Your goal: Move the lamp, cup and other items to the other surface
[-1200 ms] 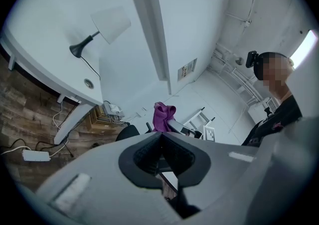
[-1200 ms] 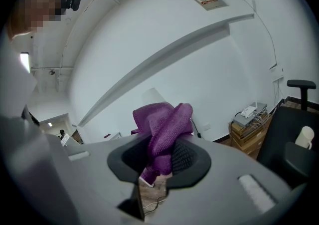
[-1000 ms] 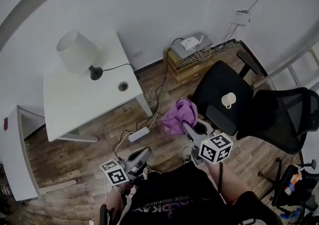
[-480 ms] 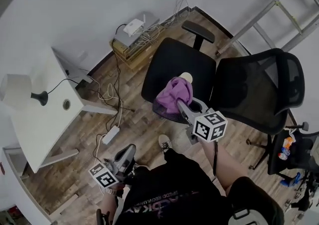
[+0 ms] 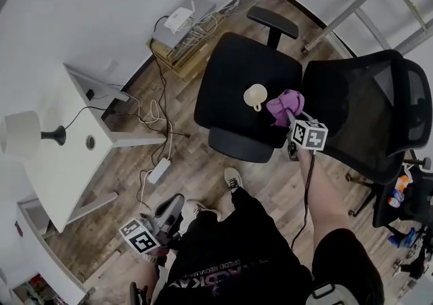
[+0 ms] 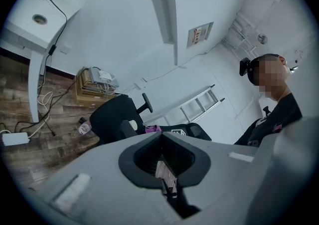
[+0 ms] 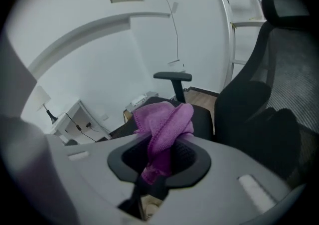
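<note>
Wood-plank floor [image 5: 193, 155] carries a white desk [image 5: 67, 168] and black office chair [image 5: 237, 87].

Wood-plank floor [image 5: 196, 161], white walls [image 5: 101, 6], a metal ladder [image 5: 352, 7], a power strip [image 5: 160, 170] among loose cables [image 5: 150, 118].

Cloth, mesh, wood
The purple cloth [image 5: 284, 104] looked soft and nubbly; the chair seat [image 5: 230, 74] matt black fabric, its backrest [image 5: 369, 114] open mesh, the floor [image 5: 196, 168] grained wood planks.
</note>
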{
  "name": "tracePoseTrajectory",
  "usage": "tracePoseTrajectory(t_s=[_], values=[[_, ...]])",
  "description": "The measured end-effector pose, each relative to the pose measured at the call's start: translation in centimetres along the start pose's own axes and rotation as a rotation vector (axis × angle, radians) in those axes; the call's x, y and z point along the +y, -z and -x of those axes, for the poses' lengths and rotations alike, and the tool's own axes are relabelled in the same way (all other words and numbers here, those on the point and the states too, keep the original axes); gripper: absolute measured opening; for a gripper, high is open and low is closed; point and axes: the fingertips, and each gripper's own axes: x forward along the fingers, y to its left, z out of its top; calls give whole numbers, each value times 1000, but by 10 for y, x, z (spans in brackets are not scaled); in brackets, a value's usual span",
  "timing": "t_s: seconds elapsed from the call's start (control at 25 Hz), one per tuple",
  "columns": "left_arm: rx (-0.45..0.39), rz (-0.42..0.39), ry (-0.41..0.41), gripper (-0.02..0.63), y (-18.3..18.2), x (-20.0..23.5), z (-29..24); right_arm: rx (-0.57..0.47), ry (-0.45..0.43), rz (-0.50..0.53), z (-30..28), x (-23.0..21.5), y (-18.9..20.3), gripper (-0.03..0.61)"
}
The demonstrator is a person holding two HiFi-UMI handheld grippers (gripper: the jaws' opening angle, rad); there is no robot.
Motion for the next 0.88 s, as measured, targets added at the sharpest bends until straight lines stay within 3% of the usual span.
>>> tracePoseTrajectory(t_s=[0.24,0.36,0.6,0.88], values=[[15,74,-109,-3,14,20,10,195,106,-36,-66,-34,49,86],[21,105,-146,-3,24,25,4,262,109,-71,-93,-44,70,87],[55,147,-172,-3,42,28,3,366,89,-47,-126,-42,108,94],[61,156,-194,-3,46,35,15,419,79,-48,-137,-44,134,153]])
